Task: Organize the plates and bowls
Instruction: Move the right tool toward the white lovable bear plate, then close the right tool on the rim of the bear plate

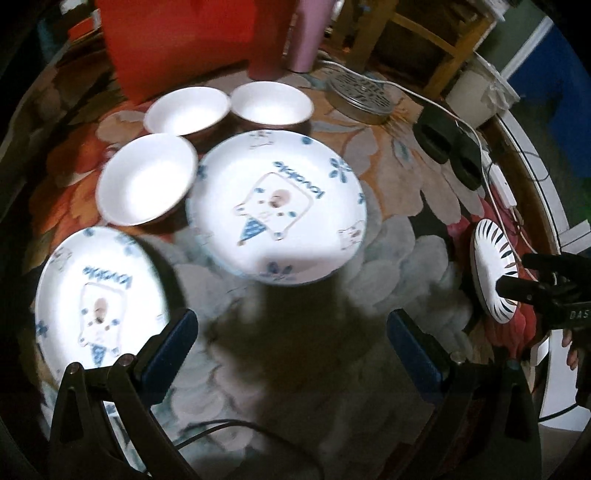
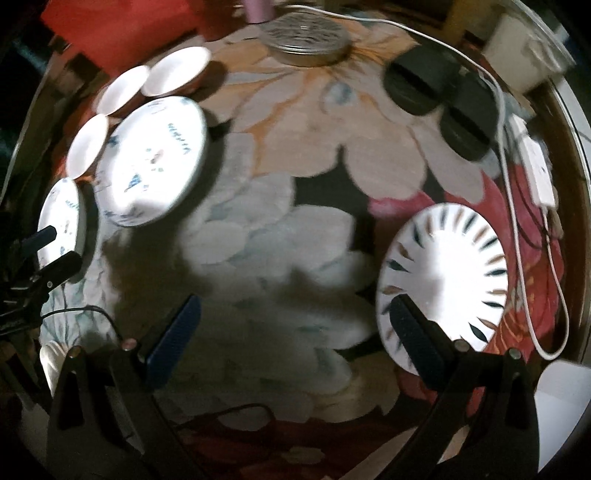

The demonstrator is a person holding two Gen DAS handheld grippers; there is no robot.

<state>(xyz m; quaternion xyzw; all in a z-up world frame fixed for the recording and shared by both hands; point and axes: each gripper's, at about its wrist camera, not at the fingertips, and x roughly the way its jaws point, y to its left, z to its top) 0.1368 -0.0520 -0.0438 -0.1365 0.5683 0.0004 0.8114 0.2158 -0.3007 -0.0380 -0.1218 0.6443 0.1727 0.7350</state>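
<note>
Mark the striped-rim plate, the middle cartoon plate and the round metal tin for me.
striped-rim plate (image 2: 448, 273): right wrist view, white centre.
middle cartoon plate (image 1: 275, 206): left wrist view, printed centre.
round metal tin (image 1: 360, 96): left wrist view, patterned lid.

We count three white bowls (image 1: 147, 179), two cartoon-print plates (image 1: 277, 206), one striped-rim plate (image 2: 447, 277), one metal lid (image 1: 360, 96), two black discs (image 2: 417, 86), two grippers (image 1: 291, 350)

A round worktop (image 2: 303, 155) wears a floral cloth. Behind it stand a wooden chair (image 1: 424, 33), a red panel (image 1: 177, 40) and a blue wall (image 1: 546, 77); the surroundings are dim.
</note>
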